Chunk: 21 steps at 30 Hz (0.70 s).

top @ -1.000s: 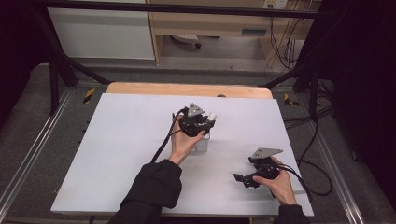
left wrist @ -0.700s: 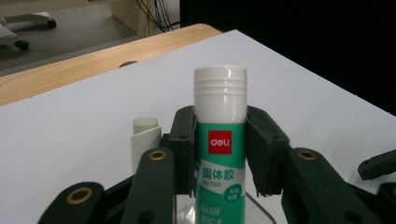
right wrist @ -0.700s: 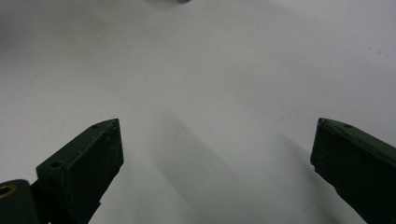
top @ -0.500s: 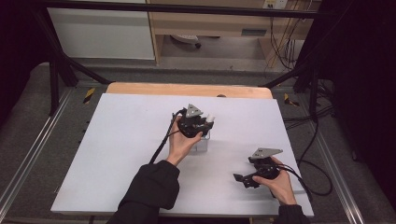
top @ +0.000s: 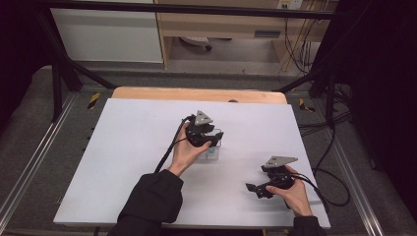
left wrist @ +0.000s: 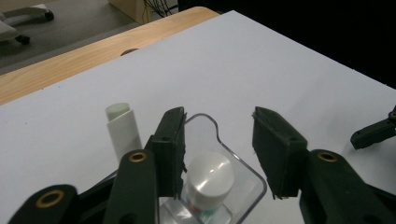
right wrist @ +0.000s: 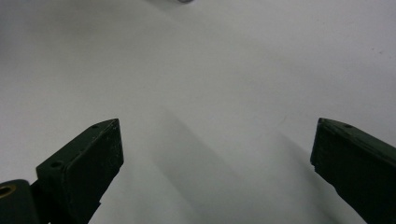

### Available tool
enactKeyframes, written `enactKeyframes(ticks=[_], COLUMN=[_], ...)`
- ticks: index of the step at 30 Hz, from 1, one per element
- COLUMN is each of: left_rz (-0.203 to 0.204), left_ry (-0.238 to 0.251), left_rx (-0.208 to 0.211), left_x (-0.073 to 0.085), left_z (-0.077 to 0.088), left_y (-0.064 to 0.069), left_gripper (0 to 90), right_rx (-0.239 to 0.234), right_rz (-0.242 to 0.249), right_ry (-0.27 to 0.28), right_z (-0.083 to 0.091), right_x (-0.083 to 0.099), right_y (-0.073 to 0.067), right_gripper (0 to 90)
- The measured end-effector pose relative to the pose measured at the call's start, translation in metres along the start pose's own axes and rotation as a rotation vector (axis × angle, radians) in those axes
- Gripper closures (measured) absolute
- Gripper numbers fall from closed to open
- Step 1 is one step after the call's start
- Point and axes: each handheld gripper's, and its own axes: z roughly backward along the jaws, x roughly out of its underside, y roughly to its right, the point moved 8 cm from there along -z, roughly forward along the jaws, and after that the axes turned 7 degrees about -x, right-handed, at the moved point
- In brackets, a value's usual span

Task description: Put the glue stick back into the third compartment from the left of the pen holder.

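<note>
Between my left claw's (left wrist: 219, 154) matt black plastic jaws sits a clear, glossy plastic container (left wrist: 243, 175), and inside it a bottle with a smooth white plastic cap (left wrist: 210, 175). Just left of my claw stands a matt white plastic tube (left wrist: 123, 128). The table's (left wrist: 280, 60) matt white sheet lies beneath; bare wood edging (left wrist: 70, 58) lies beyond.

I see a white table (top: 123, 147) with a bare wooden strip along its far edge, carrying 1 clear plastic container (left wrist: 233, 179) and 1 white tube (left wrist: 122, 128) upright beside it.
</note>
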Motion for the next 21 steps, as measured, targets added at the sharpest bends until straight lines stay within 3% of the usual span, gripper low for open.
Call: enactKeyframes(ticks=[7,12,21], left_rz=[0.007,0.005,-0.034], left_ry=[-0.026,-0.061,-0.065], left_rx=[0.004,0.033,0.08], left_x=[0.002,0.01,0.032], left_z=[0.021,0.033,0.057], left_y=[-0.006,-0.007,-0.015], left_gripper=[42.3,34.3,17.5], right_rx=[0.0,0.0,0.001], right_rz=[-0.001,-0.005,-0.002], right_ry=[0.001,0.0,0.001], right_z=[-0.001,0.0,-0.001], right_x=[0.0,0.0,0.0], right_y=[0.0,-0.001,0.0], right_gripper=[2.9,2.8,2.7])
